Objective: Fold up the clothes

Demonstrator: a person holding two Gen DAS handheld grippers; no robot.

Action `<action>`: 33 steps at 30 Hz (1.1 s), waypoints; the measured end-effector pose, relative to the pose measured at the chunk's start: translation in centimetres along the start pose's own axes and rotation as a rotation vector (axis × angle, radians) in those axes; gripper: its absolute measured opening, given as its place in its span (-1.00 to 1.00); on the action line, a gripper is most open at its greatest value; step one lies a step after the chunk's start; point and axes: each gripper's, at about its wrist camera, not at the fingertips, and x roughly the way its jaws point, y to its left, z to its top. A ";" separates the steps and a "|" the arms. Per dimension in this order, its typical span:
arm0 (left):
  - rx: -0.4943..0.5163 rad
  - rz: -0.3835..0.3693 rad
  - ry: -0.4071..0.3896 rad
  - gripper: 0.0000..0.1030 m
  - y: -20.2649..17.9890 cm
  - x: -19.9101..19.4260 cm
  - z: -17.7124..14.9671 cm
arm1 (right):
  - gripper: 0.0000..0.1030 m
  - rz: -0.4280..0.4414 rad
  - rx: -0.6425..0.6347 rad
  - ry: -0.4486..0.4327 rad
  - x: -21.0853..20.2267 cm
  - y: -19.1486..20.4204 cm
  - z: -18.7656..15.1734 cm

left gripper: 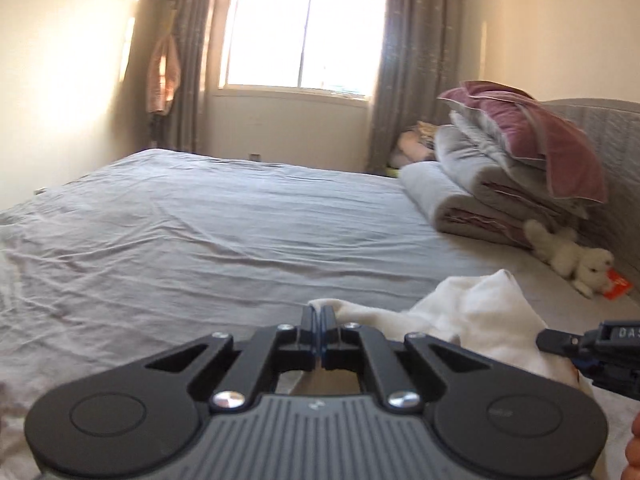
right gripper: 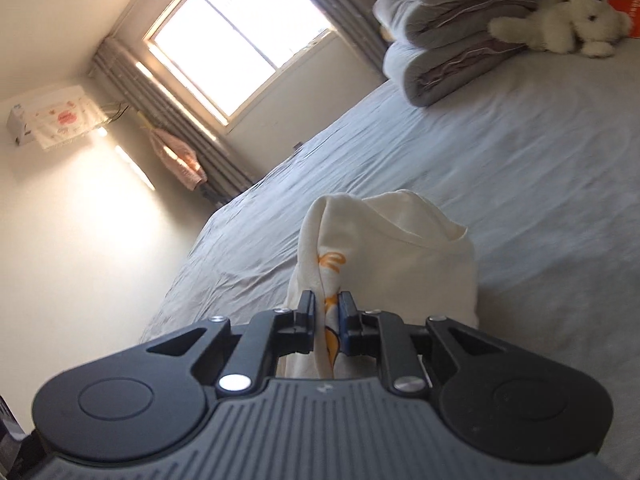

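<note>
Both tongs pinch the cream garment; only right view shows its orange print.

Both hand-held tools are built alike. The left claw has a grey ribbed housing nearest the holder, flanked by two rounded black lobes, each with a shallow circular recess. Black linkage arms with triangular cut-outs fan out towards the far end, pinned by bright silver screws, two large near the housing and smaller ones further along. Its slim black fingers carry blue inner pads. The right claw shows the same grey ribs, black lobes, silver screws and blue-edged fingers, and white lettering marks its side.
</note>
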 end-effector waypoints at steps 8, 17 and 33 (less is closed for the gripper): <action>-0.035 0.164 0.015 -0.96 5.0 2.0 0.0 | -0.87 0.096 -0.085 0.090 4.4 4.3 -2.9; -0.135 0.103 0.168 -0.80 6.6 3.5 -1.5 | -0.32 0.057 -0.159 0.095 3.8 4.4 -2.7; -0.232 -0.288 0.437 -0.12 3.2 2.3 -5.6 | 0.03 -0.227 -0.086 0.087 1.1 -4.0 -0.3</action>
